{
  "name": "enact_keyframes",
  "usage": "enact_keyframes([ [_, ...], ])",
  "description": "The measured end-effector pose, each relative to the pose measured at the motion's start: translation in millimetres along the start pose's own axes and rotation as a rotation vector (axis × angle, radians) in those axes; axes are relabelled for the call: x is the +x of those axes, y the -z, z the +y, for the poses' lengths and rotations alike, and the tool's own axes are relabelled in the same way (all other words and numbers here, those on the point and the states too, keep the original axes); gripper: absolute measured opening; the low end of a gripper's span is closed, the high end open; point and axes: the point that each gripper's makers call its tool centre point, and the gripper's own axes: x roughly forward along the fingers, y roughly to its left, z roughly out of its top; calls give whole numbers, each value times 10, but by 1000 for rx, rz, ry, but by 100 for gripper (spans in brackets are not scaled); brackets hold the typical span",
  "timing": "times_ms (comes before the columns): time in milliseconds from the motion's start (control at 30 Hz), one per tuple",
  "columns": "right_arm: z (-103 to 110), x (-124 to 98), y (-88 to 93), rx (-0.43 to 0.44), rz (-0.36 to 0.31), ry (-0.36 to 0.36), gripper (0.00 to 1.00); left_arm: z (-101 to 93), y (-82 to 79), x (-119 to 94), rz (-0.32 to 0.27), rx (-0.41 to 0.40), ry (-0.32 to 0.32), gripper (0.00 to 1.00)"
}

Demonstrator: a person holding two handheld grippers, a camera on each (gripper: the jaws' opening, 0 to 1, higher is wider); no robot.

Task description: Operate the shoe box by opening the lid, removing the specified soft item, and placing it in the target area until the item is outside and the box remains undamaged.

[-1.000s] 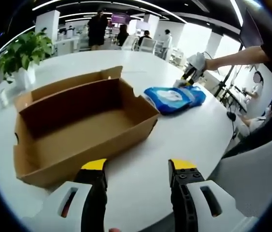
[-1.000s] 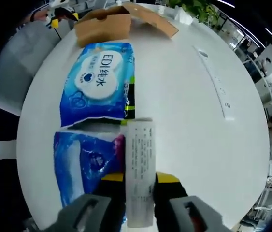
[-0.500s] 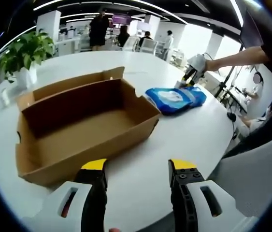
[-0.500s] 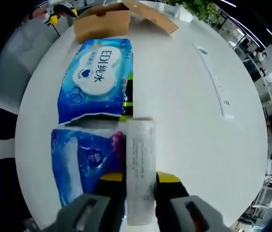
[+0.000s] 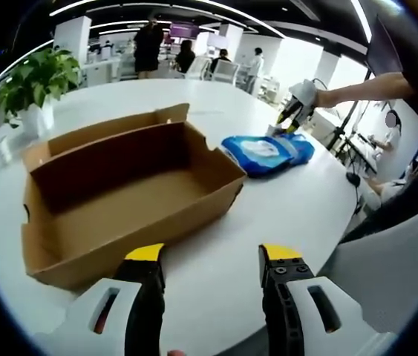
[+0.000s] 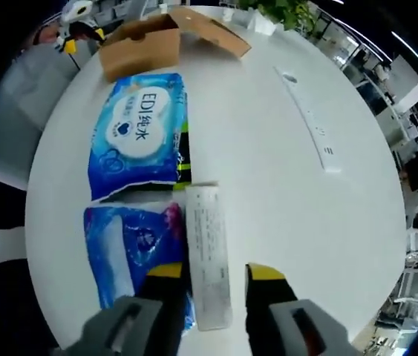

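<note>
The shoe box (image 5: 119, 189) stands open on the white table (image 5: 298, 215), its inside bare as far as the left gripper view shows, its lid flap folded back on the far side. The 2 blue wipe packs lie outside it on the table, beside the box's short end; in the left gripper view they appear as 1 blue mass (image 5: 268, 152) to the right of the box.

In the right gripper view the far pack (image 6: 140, 133) lies flat, label up, its long axis running away from the camera toward the box (image 6: 149, 44). The near pack (image 6: 131, 252) lies end to end with it and just touching. Its white side seal (image 6: 209, 259) runs straight up between the jaws of the right gripper (image 6: 216, 273), in line with them.

The right gripper's jaws stand slightly apart; the left jaw lies against the seal, while a gap shows at the right jaw, so it appears to have let go of the pack. The right gripper is plainly the nearer tool.

The left gripper (image 5: 214, 256) hovers wide open and empty over the table, short of the box's near long wall, well apart from the packs

Judgement: removal looks done; any further move is a straight pull-back along the pack's axis
</note>
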Motion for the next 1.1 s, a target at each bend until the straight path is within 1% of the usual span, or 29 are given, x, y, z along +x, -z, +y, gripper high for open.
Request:
enact_keyframes([
  [100,7,-44,-16,-1,2,13,28,21,-12,-10,-2,1,3,51],
  [433,4,-151,-126,111,-68,43,29,54,-46,-33,-12,4,18,51],
  [500,-2,-189,-206,174,-116,54,30,61,-43,-39,-13,2,22,51],
  [567,-16,-212,-260,214,-150,65,30,67,-40,-42,-14,2,26,51],
  [600,-19,-230,-309,242,-179,69,31,77,-39,-46,-16,-2,28,51],
  [700,-29,-281,-396,277,-220,88,32,93,-49,-61,-26,-13,32,51],
  [733,-22,-307,-463,305,-254,90,32,93,-51,-62,-28,-13,33,51],
  [833,-14,-356,-590,364,-319,89,33,96,-48,-63,-28,-9,37,51],
  [900,35,-379,-698,397,-369,65,33,98,-47,-65,-29,-8,40,51],
  [967,49,-400,-760,400,-394,75,34,92,-48,-69,-33,-8,44,50],
  [1033,113,-416,-877,425,-438,64,35,85,-36,-74,-33,-6,49,51],
  [1100,149,-428,-952,433,-464,62,36,83,-23,-84,-32,-5,52,51],
])
